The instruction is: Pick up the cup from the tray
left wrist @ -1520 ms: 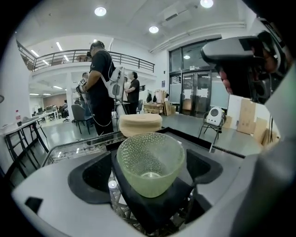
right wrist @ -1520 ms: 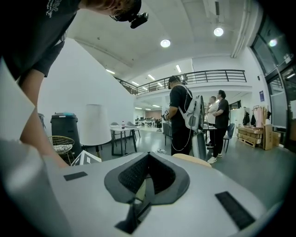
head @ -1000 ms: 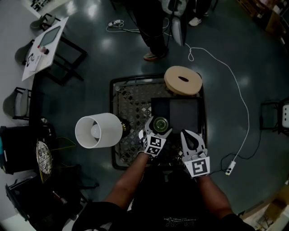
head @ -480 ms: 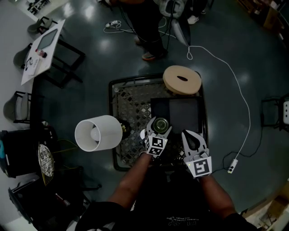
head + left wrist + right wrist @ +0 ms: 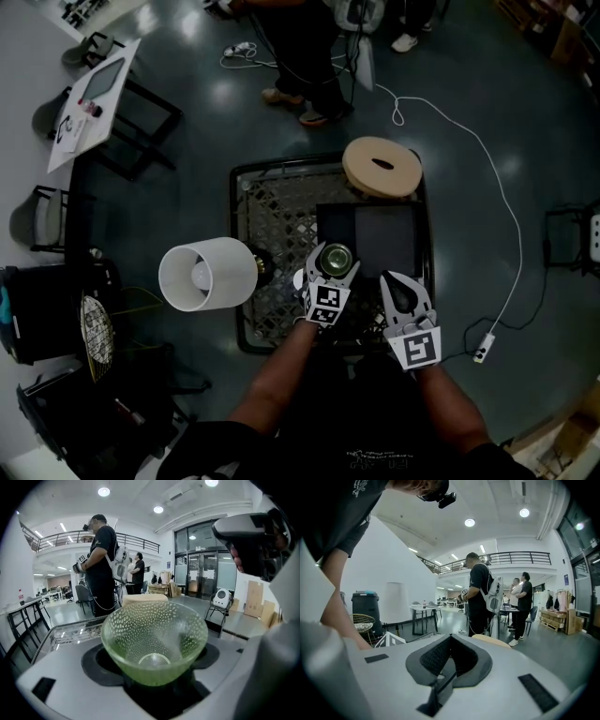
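Note:
A green dimpled glass cup (image 5: 335,259) stands at the near left edge of the dark tray (image 5: 375,230) on a mesh cart. My left gripper (image 5: 334,262) has just been closing, and its pads now press the cup on both sides. In the left gripper view the cup (image 5: 154,641) fills the space between the jaws, upright with its mouth towards the camera. To the right, over the cart's near edge, my right gripper (image 5: 402,285) is shut and holds nothing. In the right gripper view its dark pads (image 5: 440,660) meet.
The black mesh cart (image 5: 272,211) carries the tray and a round wooden stool seat (image 5: 381,167) at its far end. A white lampshade (image 5: 207,273) stands to the cart's left. A white cable (image 5: 487,159) runs across the floor on the right. People (image 5: 309,56) stand beyond the cart.
The left jaws have drawn in onto the cup. Both hands stay where they were. The person beyond the cart has shifted their feet.

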`<state>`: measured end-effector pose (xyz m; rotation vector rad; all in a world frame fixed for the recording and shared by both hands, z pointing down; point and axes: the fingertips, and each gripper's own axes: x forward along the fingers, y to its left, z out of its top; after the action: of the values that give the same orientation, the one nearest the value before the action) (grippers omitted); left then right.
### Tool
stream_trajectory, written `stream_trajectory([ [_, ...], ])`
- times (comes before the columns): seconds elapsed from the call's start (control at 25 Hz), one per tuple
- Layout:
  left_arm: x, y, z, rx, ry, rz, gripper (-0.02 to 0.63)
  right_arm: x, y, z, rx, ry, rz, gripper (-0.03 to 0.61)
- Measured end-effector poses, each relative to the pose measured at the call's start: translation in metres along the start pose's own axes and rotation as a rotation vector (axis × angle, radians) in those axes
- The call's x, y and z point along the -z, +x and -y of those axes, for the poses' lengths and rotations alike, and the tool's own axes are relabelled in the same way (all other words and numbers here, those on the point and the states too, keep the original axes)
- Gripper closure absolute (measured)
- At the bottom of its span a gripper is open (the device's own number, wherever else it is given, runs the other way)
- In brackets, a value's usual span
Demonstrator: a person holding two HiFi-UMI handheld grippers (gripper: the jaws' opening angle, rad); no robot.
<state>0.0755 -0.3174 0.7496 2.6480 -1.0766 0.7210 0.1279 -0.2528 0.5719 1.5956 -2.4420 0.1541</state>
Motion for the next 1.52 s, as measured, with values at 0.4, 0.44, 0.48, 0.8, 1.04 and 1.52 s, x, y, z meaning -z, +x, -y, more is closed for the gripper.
stream_trajectory([
  [0.4,-0.045,-0.037,0.011,-0.023,0.027,0.058,0.229,0.004,-0.006,-0.002,-0.012,-0.010,0.005,0.569],
  [0.44,-0.051,-0.042,0.012,-0.023,0.032,0.066,0.229,0.003,-0.007,-0.002,-0.012,-0.013,0.008,0.569],
  [0.48,-0.057,-0.047,0.012,-0.024,0.039,0.072,0.229,0.002,-0.007,-0.002,-0.012,-0.013,0.013,0.569],
  [0.8,-0.112,-0.091,0.021,-0.027,0.062,0.119,0.229,-0.037,-0.010,0.006,0.012,0.020,0.126,0.569],
  [1.04,-0.144,-0.136,0.010,-0.086,-0.004,0.147,0.229,-0.052,-0.020,0.005,0.019,0.000,0.139,0.569],
  [1.52,-0.168,-0.159,0.009,-0.098,-0.022,0.182,0.229,-0.082,-0.014,0.006,0.018,-0.045,0.134,0.569],
])
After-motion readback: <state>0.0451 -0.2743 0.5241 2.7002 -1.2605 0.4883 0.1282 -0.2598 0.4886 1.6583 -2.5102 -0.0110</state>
